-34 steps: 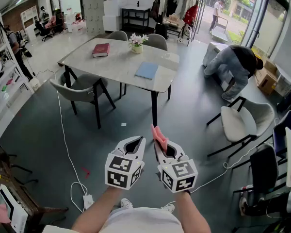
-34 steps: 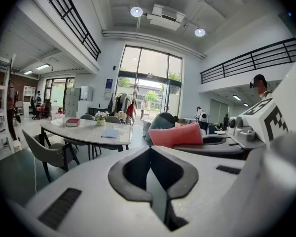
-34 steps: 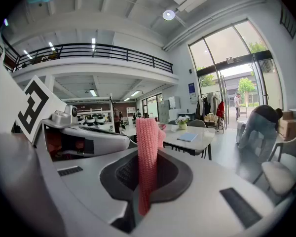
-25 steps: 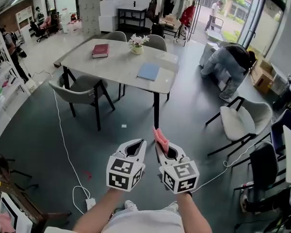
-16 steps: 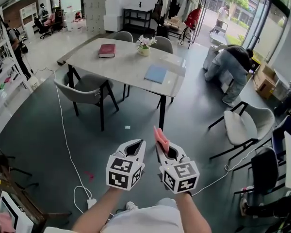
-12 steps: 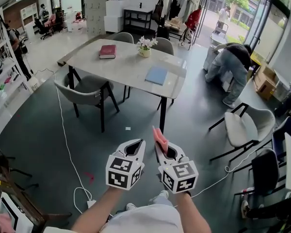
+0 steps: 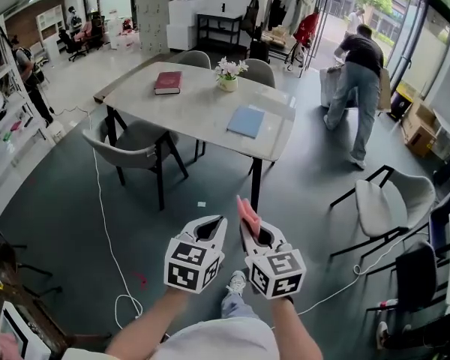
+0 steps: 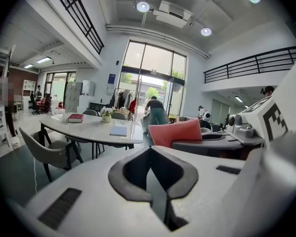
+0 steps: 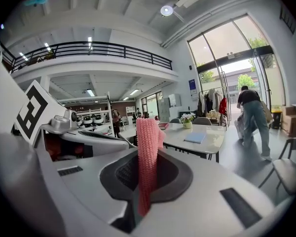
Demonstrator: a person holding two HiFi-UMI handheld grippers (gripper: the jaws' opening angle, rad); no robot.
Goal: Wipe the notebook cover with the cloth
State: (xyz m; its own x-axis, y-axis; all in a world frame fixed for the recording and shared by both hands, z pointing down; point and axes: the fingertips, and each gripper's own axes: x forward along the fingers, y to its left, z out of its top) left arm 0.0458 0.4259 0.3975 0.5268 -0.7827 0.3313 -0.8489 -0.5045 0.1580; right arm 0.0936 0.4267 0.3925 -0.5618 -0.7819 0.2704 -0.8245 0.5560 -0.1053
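Note:
A blue notebook (image 7: pixel 246 121) lies on the near right part of a pale table (image 7: pixel 195 107), well ahead of both grippers. It also shows small in the left gripper view (image 8: pixel 119 130) and the right gripper view (image 9: pixel 195 138). My right gripper (image 7: pixel 249 227) is shut on a pink cloth (image 7: pixel 247 214), which stands upright between its jaws (image 9: pixel 148 152). Beside it, my left gripper (image 7: pixel 212 222) is shut and holds nothing. Both are held at waist height over the floor, short of the table.
On the table are a red book (image 7: pixel 167 82) and a flower pot (image 7: pixel 227 73). A grey chair (image 7: pixel 135 137) stands at the table's near side, a white chair (image 7: pixel 386 205) at the right. A person (image 7: pixel 358 73) stands at the back right. A white cable (image 7: pixel 105 223) trails across the floor.
The table has come slightly closer and lower in the head view. The person at the back right has straightened up from bending. Both grippers keep their pose, cloth still held.

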